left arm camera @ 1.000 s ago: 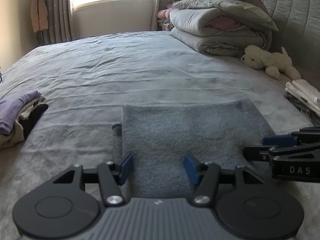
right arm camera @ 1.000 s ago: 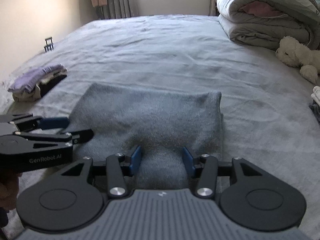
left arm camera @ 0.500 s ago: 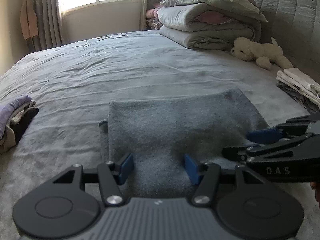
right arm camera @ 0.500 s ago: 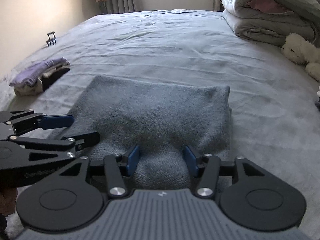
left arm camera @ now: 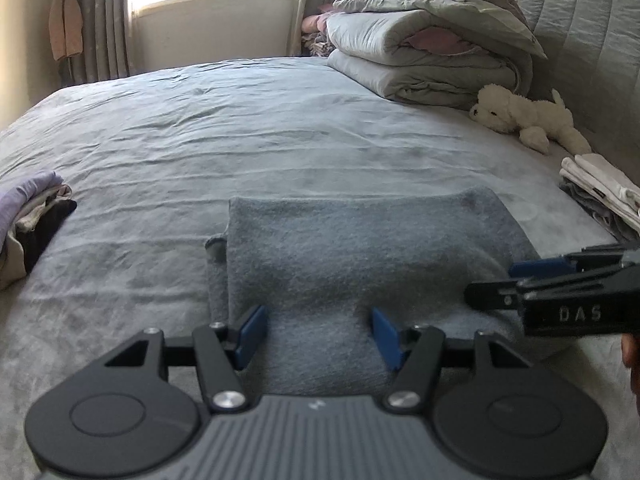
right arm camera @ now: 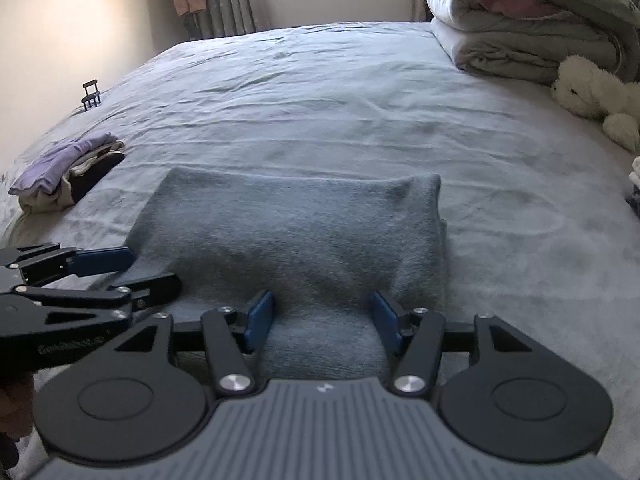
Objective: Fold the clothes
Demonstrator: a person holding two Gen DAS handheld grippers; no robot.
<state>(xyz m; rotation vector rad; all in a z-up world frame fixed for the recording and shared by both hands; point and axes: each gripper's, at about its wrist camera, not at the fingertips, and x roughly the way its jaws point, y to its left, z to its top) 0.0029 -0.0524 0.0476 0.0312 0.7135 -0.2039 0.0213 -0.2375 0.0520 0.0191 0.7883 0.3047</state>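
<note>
Wide grey bed (left arm camera: 248, 128). Folded blue sweater (left arm camera: 360, 256) flat at near edge. L claw (left arm camera: 318, 334) opening, R claw (right arm camera: 322, 322) spread, both straddling near hem w/o pinching. Best: release fully, lift straight up.

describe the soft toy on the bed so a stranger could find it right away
On the grey bed, look toward the quilted headboard and the stacked folded duvets. Lying just in front of that stack is the plush dog, the only fluffy cream-white thing among flat folded fabrics.

Left tool (left arm camera: 318, 334) jaws opening; right tool (right arm camera: 324, 322) jaws apart, both angled down, side by side.
</note>
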